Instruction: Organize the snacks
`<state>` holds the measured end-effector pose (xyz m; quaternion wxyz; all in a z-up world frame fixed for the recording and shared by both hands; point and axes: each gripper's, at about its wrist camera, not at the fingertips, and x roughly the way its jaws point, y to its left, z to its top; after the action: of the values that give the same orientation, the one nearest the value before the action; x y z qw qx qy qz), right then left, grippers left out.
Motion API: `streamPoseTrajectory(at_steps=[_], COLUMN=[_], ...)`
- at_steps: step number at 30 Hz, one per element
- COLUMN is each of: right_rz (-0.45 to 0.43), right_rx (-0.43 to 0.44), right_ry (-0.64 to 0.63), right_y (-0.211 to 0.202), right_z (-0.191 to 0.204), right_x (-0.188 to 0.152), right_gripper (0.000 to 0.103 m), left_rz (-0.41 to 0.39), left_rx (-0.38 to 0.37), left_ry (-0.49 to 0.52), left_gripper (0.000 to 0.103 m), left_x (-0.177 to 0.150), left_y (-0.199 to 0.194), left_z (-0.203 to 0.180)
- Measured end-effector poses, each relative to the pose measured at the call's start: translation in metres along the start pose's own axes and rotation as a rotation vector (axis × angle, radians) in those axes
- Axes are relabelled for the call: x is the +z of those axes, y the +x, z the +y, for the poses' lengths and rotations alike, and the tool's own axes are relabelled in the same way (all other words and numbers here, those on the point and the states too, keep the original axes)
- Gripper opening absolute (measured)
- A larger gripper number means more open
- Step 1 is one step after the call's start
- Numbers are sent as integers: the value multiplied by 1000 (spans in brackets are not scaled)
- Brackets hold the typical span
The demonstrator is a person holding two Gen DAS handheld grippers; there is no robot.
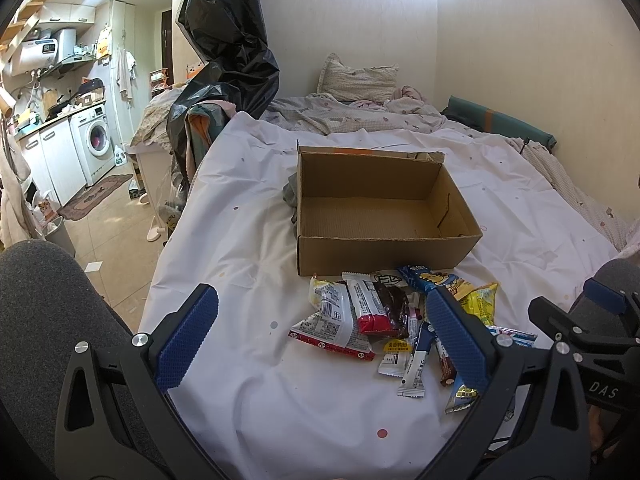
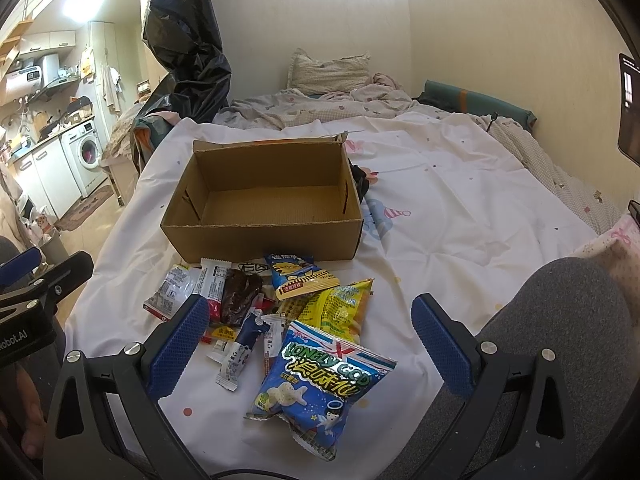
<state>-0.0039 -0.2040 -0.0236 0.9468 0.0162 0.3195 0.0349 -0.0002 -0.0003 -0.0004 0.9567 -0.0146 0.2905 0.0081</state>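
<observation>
The blue-and-white puffed snack bag (image 2: pixel 320 384) reads "LONELY GOD", the black body of the other gripper (image 1: pixel 600 384) carries "DAS", and the left one (image 2: pixel 24 332) shows "obot.AI".

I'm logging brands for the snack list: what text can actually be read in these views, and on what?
"LONELY GOD": blue bag.
"DAS": right gripper body, seen from the left wrist view.
"obot.AI": left gripper body, cut off at the frame edge.
Print on other wrappers: too small to read.
</observation>
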Motion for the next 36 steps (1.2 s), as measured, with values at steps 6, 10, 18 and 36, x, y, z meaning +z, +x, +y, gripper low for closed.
streamPoseTrajectory(at_steps=[6, 10, 18, 36], right_rz=[0, -1, -1, 2], right_rx=[-2, -3, -4, 7], right_ry=[-7, -11, -15, -24], right_y=[-6, -6, -7, -7], right_z=[3, 4, 5, 6], right_x=[2, 2, 2, 2], right_gripper=[103, 103, 103, 103], left_rz=[1, -1, -5, -7], left_rx=[-2, 0, 3, -4], left_ry=[2, 3, 3, 7], left_gripper=[103, 103, 103, 103], left_x=[0, -1, -1, -2], left_y=[0, 0, 1, 0], left_z=[-1, -1, -3, -4])
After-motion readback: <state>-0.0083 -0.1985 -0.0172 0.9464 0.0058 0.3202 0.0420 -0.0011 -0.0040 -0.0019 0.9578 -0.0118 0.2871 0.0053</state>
